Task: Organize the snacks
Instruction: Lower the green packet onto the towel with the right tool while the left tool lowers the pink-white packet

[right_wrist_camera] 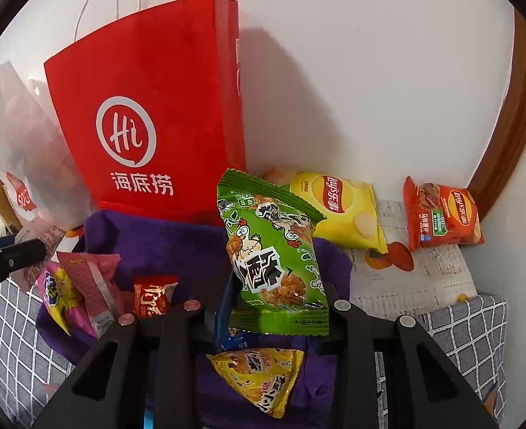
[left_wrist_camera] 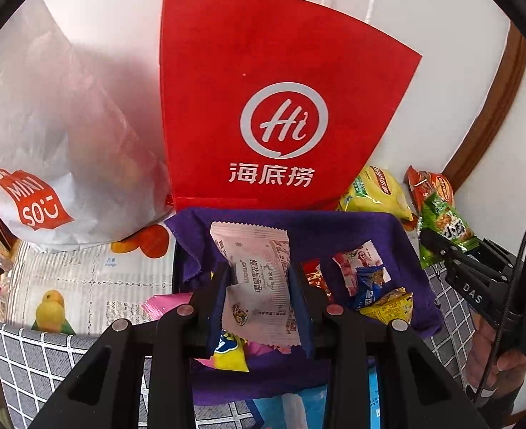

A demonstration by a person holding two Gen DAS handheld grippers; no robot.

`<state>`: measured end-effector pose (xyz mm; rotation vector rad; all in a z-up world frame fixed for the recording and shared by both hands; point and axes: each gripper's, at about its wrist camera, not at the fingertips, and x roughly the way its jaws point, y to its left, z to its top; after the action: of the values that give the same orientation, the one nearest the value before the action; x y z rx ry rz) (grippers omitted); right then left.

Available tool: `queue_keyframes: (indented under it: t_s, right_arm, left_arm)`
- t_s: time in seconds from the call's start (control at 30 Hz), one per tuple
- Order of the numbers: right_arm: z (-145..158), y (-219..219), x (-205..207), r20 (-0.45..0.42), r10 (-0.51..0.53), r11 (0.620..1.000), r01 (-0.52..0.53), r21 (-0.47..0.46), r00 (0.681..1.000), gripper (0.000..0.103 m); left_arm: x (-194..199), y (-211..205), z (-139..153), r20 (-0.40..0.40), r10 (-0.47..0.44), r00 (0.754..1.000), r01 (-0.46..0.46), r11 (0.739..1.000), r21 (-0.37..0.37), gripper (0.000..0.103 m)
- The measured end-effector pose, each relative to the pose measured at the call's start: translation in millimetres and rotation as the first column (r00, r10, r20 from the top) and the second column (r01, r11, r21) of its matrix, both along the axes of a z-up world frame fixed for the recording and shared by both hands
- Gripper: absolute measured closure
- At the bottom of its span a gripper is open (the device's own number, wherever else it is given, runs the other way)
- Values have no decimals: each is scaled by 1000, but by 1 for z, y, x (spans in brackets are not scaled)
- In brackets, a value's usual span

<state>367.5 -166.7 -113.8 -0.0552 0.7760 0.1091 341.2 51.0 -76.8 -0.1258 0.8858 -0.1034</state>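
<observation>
My left gripper (left_wrist_camera: pixel 259 279) is shut on a pale pink snack packet (left_wrist_camera: pixel 259 261), held upright above a purple cloth (left_wrist_camera: pixel 334 228) strewn with small snacks. My right gripper (right_wrist_camera: pixel 280 304) is shut on a green chicken-print snack bag (right_wrist_camera: pixel 273 250), held upright over the same purple cloth (right_wrist_camera: pixel 162 243). The right gripper (left_wrist_camera: pixel 441 250) also shows at the right edge of the left wrist view with the green bag (left_wrist_camera: pixel 441 228). A yellow triangular packet (right_wrist_camera: pixel 263 375) lies on the cloth below the right gripper. The left gripper's tip (right_wrist_camera: pixel 19 254) shows at the left of the right wrist view.
A red paper bag (left_wrist_camera: pixel 273 107) stands against the wall behind the cloth, a white plastic bag (left_wrist_camera: pixel 48 143) to its left. Yellow (right_wrist_camera: pixel 341 211) and orange (right_wrist_camera: pixel 441 214) crisp bags lie at the back right. Pink (right_wrist_camera: pixel 87 282) and red (right_wrist_camera: pixel 153 296) packets lie on the cloth.
</observation>
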Motion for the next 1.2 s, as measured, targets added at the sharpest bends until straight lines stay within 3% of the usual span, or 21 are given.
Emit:
queue_keyframes:
  t_s: [0.53,0.73,1.2]
  right_arm:
    - [-21,7,5,-103,71,996,-76,-50,992,69]
    - [-33,6,11,-160,46,994,-61,-92,986,69]
    - [-43,10,13,-202,46,987,-76,-142,978,69]
  left_arm:
    - [2,-6,-5,-24,-19,1000,19,1000,-8,71]
    - [0,-12,-6,-26,-48,999,48,999,-12,71]
    - [2,-16,-9,-41,-61,997,60,998,-12,71]
